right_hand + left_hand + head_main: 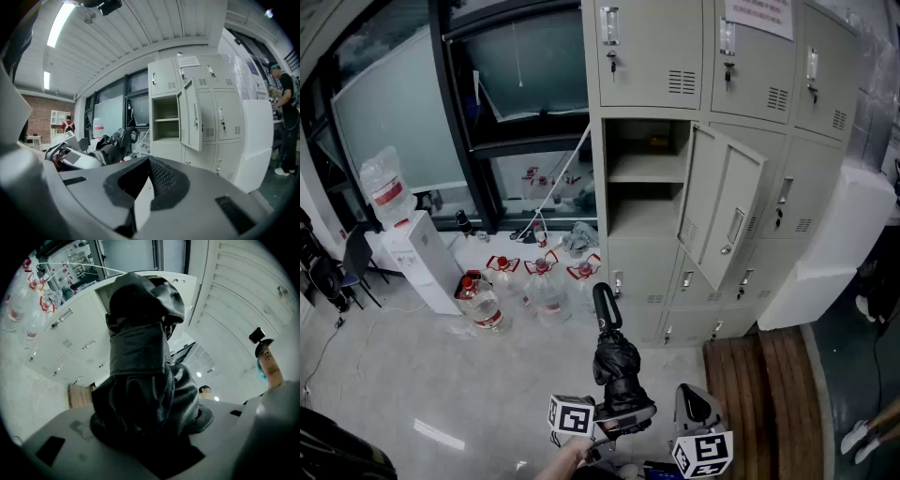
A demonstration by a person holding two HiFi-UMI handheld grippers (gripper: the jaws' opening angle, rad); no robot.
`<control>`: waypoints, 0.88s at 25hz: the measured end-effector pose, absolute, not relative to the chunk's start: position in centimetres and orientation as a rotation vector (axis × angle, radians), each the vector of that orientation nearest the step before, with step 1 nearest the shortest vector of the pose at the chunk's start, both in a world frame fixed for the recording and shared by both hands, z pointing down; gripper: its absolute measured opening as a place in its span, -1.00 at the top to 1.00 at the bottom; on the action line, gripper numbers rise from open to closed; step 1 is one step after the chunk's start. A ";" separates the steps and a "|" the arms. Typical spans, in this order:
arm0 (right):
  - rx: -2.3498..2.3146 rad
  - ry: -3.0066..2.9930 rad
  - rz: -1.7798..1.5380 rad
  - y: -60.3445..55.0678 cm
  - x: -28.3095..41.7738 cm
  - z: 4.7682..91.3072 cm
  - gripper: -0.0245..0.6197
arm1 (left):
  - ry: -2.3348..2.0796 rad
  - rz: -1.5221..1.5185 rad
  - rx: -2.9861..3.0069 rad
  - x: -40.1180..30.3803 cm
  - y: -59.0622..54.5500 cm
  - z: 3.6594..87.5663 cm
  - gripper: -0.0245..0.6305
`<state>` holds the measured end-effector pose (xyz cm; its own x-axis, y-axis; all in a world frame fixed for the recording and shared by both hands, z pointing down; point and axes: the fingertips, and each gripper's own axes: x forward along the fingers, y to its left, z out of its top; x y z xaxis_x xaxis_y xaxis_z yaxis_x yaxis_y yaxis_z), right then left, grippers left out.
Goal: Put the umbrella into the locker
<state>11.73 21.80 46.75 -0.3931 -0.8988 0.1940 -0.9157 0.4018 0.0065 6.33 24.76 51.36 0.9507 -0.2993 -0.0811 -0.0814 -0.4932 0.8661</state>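
Note:
A folded black umbrella point(617, 361) stands upright in front of me, handle up, with my left gripper point(623, 415) shut on its lower end. In the left gripper view the umbrella point(140, 366) fills the middle, and the left gripper point(150, 437) clamps its bunched fabric. The right gripper point(694, 405) is just to the right of it, apart from it. Its jaws point(149, 161) meet with nothing between them. The umbrella point(115, 143) shows at that view's left. The beige locker bank has one open compartment point(642, 178) with a shelf, its door point(722, 211) swung out to the right.
Several water bottles point(534, 281) lie on the floor left of the lockers, beside a white water dispenser point(417, 253). A white cabinet point(825, 253) stands right of the lockers, and a wooden floor strip point(769, 394) runs below them. A person point(286, 117) stands at the far right.

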 end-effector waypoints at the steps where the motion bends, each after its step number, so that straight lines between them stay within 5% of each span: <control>1: 1.626 -2.485 0.152 22.1 11.9 46.9 0.92 | -0.271 -0.270 2.078 6.3 24.8 51.4 0.08; 22: 1.630 -2.553 0.216 19.1 12.7 46.9 0.92 | -0.258 -0.237 2.110 7.5 21.8 51.4 0.08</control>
<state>12.75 19.12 46.91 -0.4195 -0.8927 0.1643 -0.9077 0.4149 -0.0631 7.49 21.85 51.43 0.9586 -0.2768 -0.0663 -0.0899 -0.5155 0.8522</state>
